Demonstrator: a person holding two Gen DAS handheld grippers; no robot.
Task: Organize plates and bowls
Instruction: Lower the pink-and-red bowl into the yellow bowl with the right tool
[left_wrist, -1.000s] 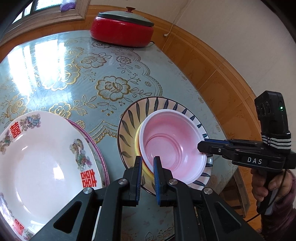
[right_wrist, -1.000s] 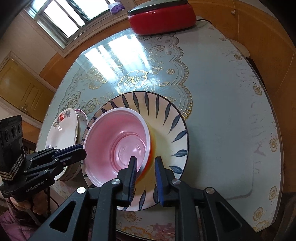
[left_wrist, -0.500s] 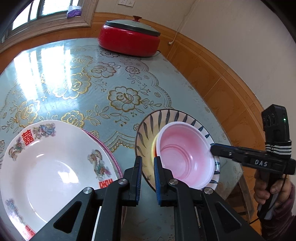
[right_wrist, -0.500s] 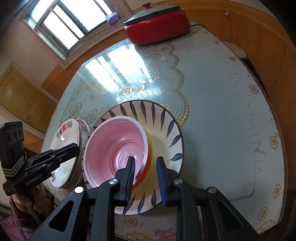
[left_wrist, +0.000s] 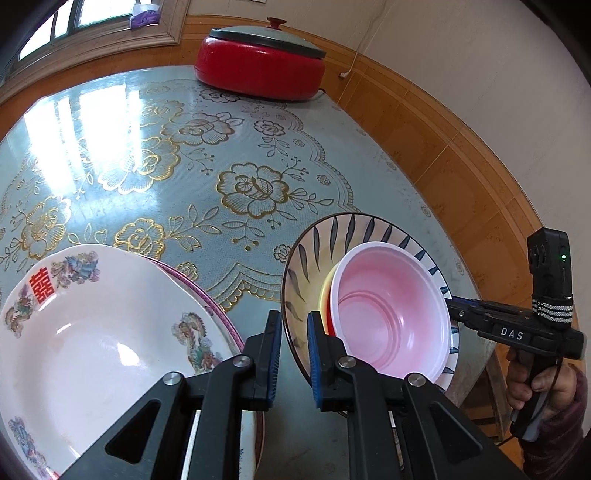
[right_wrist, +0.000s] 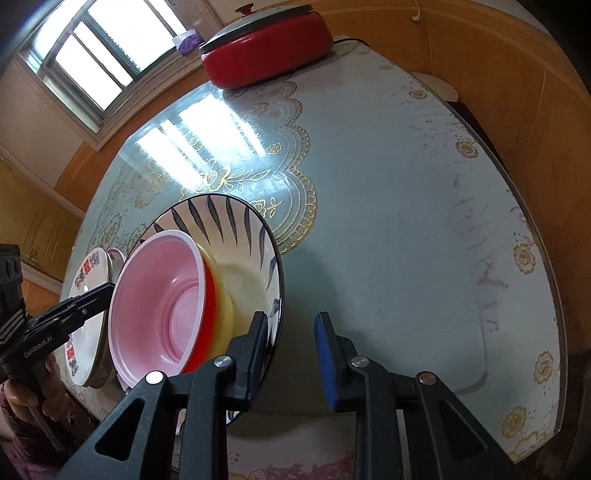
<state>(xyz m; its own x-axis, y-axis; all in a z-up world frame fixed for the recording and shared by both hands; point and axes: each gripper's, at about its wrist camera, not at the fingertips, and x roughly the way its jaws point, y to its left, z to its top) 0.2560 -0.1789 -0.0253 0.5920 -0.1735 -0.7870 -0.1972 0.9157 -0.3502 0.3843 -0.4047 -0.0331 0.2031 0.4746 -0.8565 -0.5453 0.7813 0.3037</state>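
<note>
Left wrist view: my left gripper (left_wrist: 294, 317) is pinched nearly closed on the near rim of the striped plate (left_wrist: 314, 258), which passes between the blue pads. A pink bowl (left_wrist: 388, 314) sits in that plate, nested over red and yellow rims. The plate is at the table's (left_wrist: 221, 147) right edge, just beside a white plate with red characters (left_wrist: 92, 332). A red lidded pot (left_wrist: 258, 70) stands at the far side. My right gripper (right_wrist: 291, 317) is narrowing; the plate's opposite rim lies against one pad, while the other pad is clear of it.
</note>
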